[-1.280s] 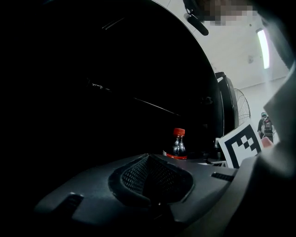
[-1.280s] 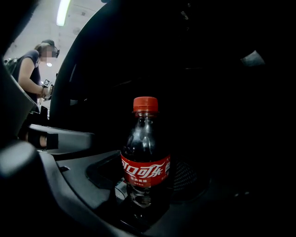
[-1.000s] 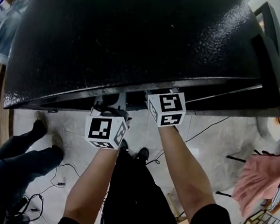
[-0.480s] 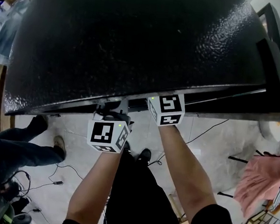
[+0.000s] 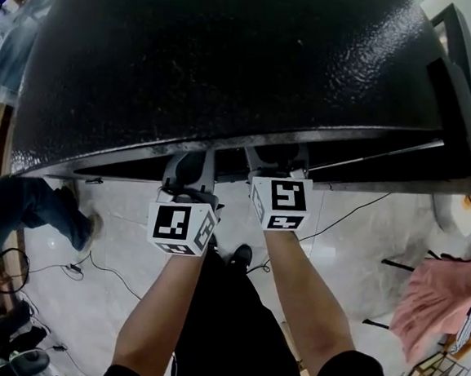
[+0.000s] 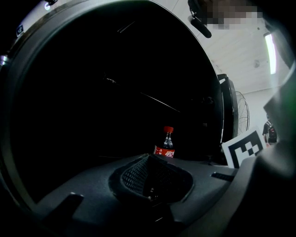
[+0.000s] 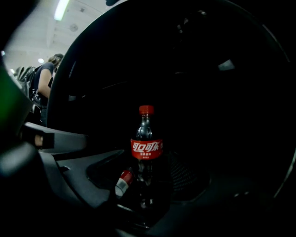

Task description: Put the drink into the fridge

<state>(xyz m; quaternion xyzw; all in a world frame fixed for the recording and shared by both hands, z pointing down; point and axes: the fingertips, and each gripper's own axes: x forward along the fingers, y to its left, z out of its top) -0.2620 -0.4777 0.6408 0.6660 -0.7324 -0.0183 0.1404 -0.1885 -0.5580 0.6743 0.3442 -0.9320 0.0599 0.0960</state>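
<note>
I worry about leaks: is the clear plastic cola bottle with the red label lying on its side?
No, the cola bottle stands upright, with its red cap at the top.

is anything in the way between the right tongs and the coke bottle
Nothing visible. The cola bottle stands upright in the dark fridge, straight ahead of the open right tongs, with nothing between them.

Red cap and red label on dark bottle (image 7: 146,149), black pebbled fridge (image 5: 229,68), pink cloth (image 5: 435,295)
</note>
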